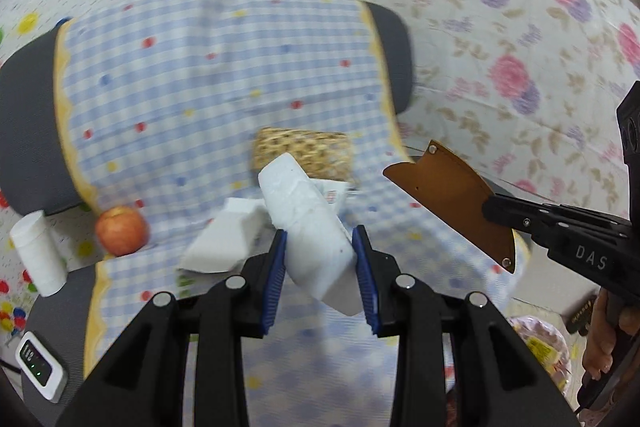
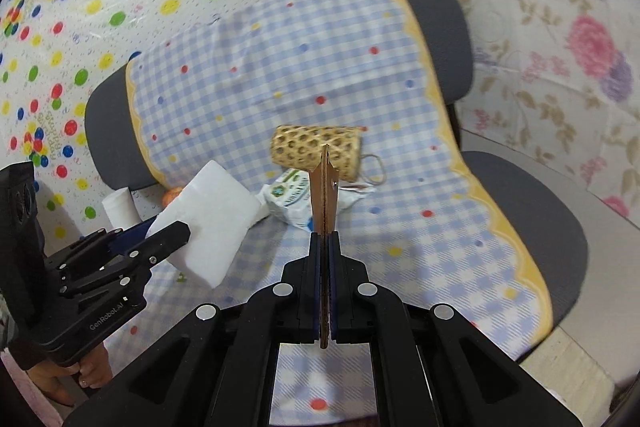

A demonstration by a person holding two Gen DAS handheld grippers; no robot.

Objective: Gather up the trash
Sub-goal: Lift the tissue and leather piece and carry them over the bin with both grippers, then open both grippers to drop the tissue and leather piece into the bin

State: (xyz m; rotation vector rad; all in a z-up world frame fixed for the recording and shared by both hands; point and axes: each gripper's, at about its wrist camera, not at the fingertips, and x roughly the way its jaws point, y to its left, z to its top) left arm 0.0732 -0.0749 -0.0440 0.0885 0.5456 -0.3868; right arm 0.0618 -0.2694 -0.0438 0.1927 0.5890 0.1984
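Observation:
My left gripper point(image 1: 320, 267) is shut on a white foam block point(image 1: 316, 227), which slants up between the blue pads. Another white foam piece point(image 1: 228, 239) and a crumpled white packet point(image 1: 334, 193) lie on the checked cloth point(image 1: 200, 87) below it. My right gripper point(image 2: 325, 239) is shut on a flat brown piece with rivets point(image 2: 324, 195), seen edge-on. In the left wrist view the same brown piece point(image 1: 456, 203) sticks out of the right gripper point(image 1: 494, 213). The right wrist view shows the left gripper point(image 2: 160, 231) with its foam block point(image 2: 208, 223), and the green-printed packet point(image 2: 300, 203).
A grey chair point(image 2: 532, 211) draped with the checked cloth point(image 2: 400, 187) carries a woven cylinder point(image 2: 316, 151). An apple point(image 1: 122, 230) rests at the cloth's left edge, a white roll point(image 1: 38, 253) beside it. A small white device point(image 1: 40, 367) sits lower left. A person's hand point(image 1: 600, 347) grips the right handle.

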